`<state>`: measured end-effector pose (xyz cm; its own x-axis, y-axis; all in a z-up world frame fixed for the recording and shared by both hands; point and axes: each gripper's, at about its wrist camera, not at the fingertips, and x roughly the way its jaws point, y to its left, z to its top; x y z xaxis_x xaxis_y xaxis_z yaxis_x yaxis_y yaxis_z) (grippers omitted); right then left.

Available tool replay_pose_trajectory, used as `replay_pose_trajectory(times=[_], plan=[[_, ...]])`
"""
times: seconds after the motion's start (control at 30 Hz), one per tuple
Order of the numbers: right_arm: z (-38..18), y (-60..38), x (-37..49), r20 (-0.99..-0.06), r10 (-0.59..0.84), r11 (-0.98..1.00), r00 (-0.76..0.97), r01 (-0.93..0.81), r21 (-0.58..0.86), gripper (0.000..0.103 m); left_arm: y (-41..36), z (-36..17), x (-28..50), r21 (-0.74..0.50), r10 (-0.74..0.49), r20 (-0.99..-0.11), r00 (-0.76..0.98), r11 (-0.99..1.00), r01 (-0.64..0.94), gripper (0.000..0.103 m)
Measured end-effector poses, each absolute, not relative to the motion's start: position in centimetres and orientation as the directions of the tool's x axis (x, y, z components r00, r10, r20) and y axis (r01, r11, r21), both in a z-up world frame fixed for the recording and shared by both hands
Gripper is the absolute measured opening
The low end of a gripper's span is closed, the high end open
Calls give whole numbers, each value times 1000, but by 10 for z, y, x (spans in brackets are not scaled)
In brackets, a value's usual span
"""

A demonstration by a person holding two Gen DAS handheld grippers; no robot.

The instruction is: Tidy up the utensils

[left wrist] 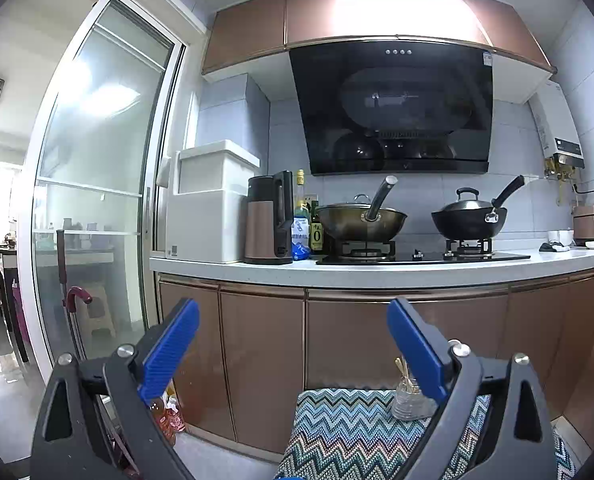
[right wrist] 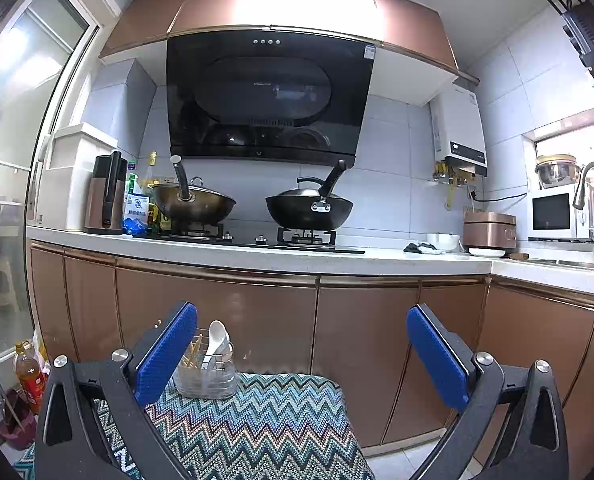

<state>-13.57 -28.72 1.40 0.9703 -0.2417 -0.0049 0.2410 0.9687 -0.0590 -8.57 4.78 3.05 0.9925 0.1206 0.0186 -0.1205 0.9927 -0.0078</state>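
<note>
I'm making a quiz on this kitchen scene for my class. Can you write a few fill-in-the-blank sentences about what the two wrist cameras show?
1. The clear utensil holder stands on a zigzag-patterned ____.
2. The white item in the holder, beside the chopsticks, is a ____.
3. Both the left tool and the right tool have jaws that are ____.
4. Each burner of the stove carries a ____.

Missing words: cloth; spoon; open; wok

Zigzag-patterned cloth surface (right wrist: 257, 420) under a clear utensil holder (right wrist: 206, 380).
</note>
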Motion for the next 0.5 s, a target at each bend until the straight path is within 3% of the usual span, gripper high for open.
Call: replay_pose_trajectory(times=[0.5], plan=[[14, -280, -140, 6, -223, 972, 975, 223, -73, 103, 40, 28, -87, -3, 83, 6, 997, 997, -83, 95]])
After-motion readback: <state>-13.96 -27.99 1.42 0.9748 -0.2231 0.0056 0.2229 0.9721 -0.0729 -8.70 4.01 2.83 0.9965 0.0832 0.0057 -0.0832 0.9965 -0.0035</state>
